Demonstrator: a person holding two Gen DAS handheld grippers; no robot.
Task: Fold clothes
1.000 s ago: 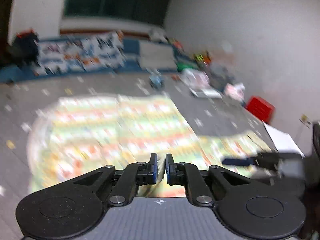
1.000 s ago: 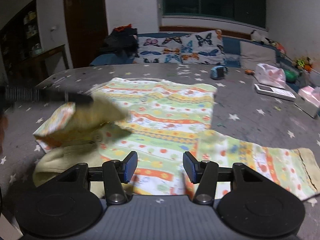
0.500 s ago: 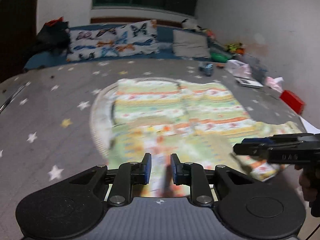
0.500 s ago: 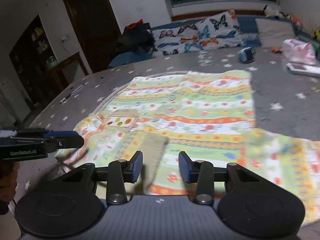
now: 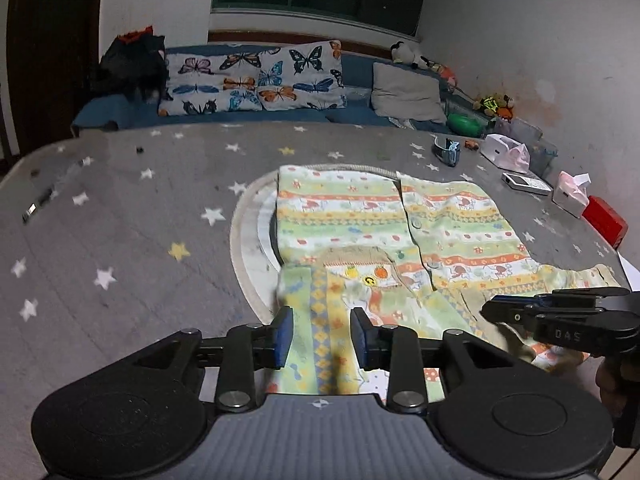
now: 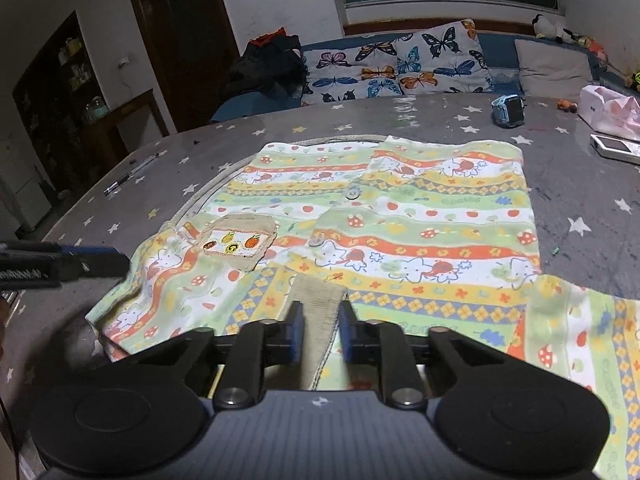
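A child's green, orange and yellow patterned shirt [image 5: 404, 236] lies spread on the grey star-print table [image 5: 132, 208]; it also shows in the right wrist view [image 6: 420, 224]. Its left sleeve [image 5: 320, 320] is folded in over the body, next to a small chest pocket [image 6: 236, 240]. My left gripper [image 5: 319, 334] is open, its jaws on either side of the folded sleeve. My right gripper [image 6: 320, 330] is open over the sleeve's beige cuff [image 6: 318, 304]. The right gripper shows in the left wrist view [image 5: 560, 312], the left gripper in the right wrist view [image 6: 64, 262].
A round beige mat [image 5: 248, 240] lies under the shirt. A blue watch [image 5: 446, 152], a pink bag [image 5: 506, 154], a white device [image 5: 526, 183], tissues [image 5: 572, 194] and a red box [image 5: 604, 220] stand at the right. A pen [image 6: 132, 172] lies at the left. Butterfly pillows [image 5: 256, 80] line the back.
My left gripper carried the left sleeve in over the shirt, laid it down and opened. My right gripper's jaws narrowed a little and it came over the cuff.
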